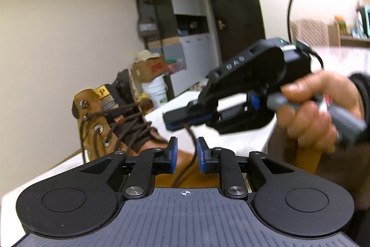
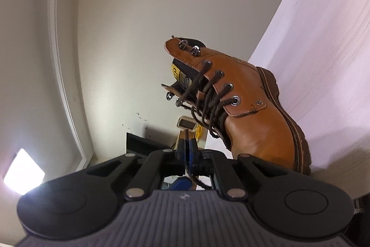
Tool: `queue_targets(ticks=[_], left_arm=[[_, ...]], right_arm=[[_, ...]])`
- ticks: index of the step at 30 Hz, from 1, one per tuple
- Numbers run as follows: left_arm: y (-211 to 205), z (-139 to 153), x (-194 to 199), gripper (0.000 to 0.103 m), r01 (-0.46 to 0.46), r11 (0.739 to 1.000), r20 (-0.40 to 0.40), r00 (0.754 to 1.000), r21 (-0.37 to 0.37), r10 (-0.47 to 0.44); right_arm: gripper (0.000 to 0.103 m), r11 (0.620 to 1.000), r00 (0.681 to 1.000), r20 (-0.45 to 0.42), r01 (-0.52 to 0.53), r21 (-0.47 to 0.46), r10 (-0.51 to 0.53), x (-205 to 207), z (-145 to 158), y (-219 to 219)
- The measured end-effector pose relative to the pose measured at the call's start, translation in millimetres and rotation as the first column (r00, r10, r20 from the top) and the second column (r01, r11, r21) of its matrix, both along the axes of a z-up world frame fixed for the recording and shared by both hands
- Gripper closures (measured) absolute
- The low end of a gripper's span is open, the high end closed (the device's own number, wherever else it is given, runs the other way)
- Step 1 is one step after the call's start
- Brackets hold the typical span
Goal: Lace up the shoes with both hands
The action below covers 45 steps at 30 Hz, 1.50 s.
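Observation:
A tan leather boot (image 1: 99, 122) with dark brown laces (image 1: 129, 122) stands on a white table (image 1: 231, 112). In the right wrist view the boot (image 2: 254, 131) appears tilted, its laces (image 2: 208, 103) crossed through the metal eyelets. My right gripper (image 1: 178, 120) is shut on a loose lace end (image 1: 183, 171), which hangs down from its blue pads. That strand passes between the pads of my left gripper (image 1: 186, 154), which stands open and apart from it. Seen from its own camera, my right gripper (image 2: 186, 154) has its jaws pressed together on the lace.
A person's hand (image 1: 312, 112) holds the right gripper's handle. Behind the table are a cardboard box (image 1: 150, 68), a white bucket (image 1: 156, 89), a white cabinet (image 1: 175, 15) and a dark door (image 1: 233, 15). A round mirror (image 1: 291, 4) hangs at the upper right.

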State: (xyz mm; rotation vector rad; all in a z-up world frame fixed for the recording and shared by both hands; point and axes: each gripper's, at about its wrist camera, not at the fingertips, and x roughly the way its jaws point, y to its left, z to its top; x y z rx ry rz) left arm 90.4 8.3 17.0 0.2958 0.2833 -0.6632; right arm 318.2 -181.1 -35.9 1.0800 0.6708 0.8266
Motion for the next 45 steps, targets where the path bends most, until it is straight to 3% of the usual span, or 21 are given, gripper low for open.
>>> queue_targets(ticks=[2, 5, 7, 10, 12, 15, 17, 19, 21, 22, 28, 34, 37, 39, 45], left_arm=[[-4.9, 1.7, 4.4, 0.082, -0.025, 1.000, 0.009, 1.000, 0.013, 0.025], [-7.3, 2.4, 9.2, 0.099, -0.037, 0.999, -0.008, 0.999, 0.006, 0.037], [-4.5, 3.8, 11.1, 0.099, -0.043, 0.999, -0.024, 0.999, -0.013, 0.043], [7.9, 7.9, 14.9, 0.099, -0.089, 0.996, -0.030, 0.996, -0.013, 0.089], [25.7, 13.7, 18.9, 0.099, -0.130, 0.991, -0.033, 0.991, -0.010, 0.129], [42.7, 22.6, 24.2, 0.099, -0.163, 0.987, -0.041, 0.986, -0.013, 0.162], [50.2, 28.8, 26.9, 0.099, -0.181, 0.983, -0.040, 0.983, -0.015, 0.180], [54.6, 34.8, 28.8, 0.098, -0.196, 0.981, -0.039, 0.980, -0.019, 0.195], [58.5, 40.4, 31.7, 0.097, -0.207, 0.978, -0.053, 0.977, -0.033, 0.205], [57.2, 42.3, 32.9, 0.097, -0.209, 0.977, -0.057, 0.977, -0.032, 0.207], [40.4, 50.4, 35.9, 0.096, -0.193, 0.981, -0.033, 0.981, 0.009, 0.194], [2.2, 55.6, 42.0, 0.095, -0.163, 0.968, 0.036, 0.987, 0.189, 0.159], [-12.7, 54.7, 44.4, 0.096, -0.151, 0.956, 0.051, 0.988, 0.252, 0.143], [-23.2, 53.7, 48.0, 0.096, -0.138, 0.946, 0.057, 0.990, 0.294, 0.127], [-36.8, 47.0, 59.1, 0.095, -0.112, 0.937, 0.028, 0.994, 0.330, 0.109]], right_arm=[[0.099, 1.000, 1.000, 0.016, -0.001, -0.012, 0.001, -0.4, 2.5, 2.1], [0.099, 0.999, 0.999, 0.051, 0.004, -0.054, -0.002, -2.2, 8.4, 4.0], [0.096, 0.996, 0.997, 0.078, 0.010, -0.093, -0.003, -3.7, 12.8, 3.7], [0.081, 0.975, 0.990, 0.141, 0.042, -0.219, -0.011, -5.7, 21.4, 1.3], [0.081, 0.897, 0.978, 0.211, 0.097, -0.432, -0.004, -7.0, 29.4, 0.9], [0.082, 0.733, 0.968, 0.242, 0.118, -0.670, 0.065, -4.1, 29.4, 8.0], [0.082, 0.703, 0.971, 0.200, 0.052, -0.709, 0.130, 2.4, 22.0, 8.2], [0.084, 0.721, 0.973, 0.163, -0.005, -0.692, 0.164, 8.3, 16.0, 3.1], [0.098, 0.758, 0.972, 0.130, -0.065, -0.649, 0.195, 15.6, 12.8, -2.9], [0.100, 0.765, 0.970, 0.127, -0.079, -0.639, 0.206, 16.7, 12.3, -2.8], [0.100, 0.768, 0.945, 0.125, -0.164, -0.619, 0.303, 14.7, 8.9, 22.5], [0.095, 0.784, 0.913, 0.148, -0.232, -0.576, 0.379, 14.3, -0.7, 68.9], [0.093, 0.814, 0.935, 0.171, -0.170, -0.555, 0.312, 18.0, 6.4, 60.7], [0.093, 0.810, 0.951, 0.226, -0.041, -0.585, 0.211, 21.3, 21.5, 41.6], [0.086, 0.771, 0.926, 0.372, 0.191, -0.608, 0.063, 26.7, 55.7, 8.3]])
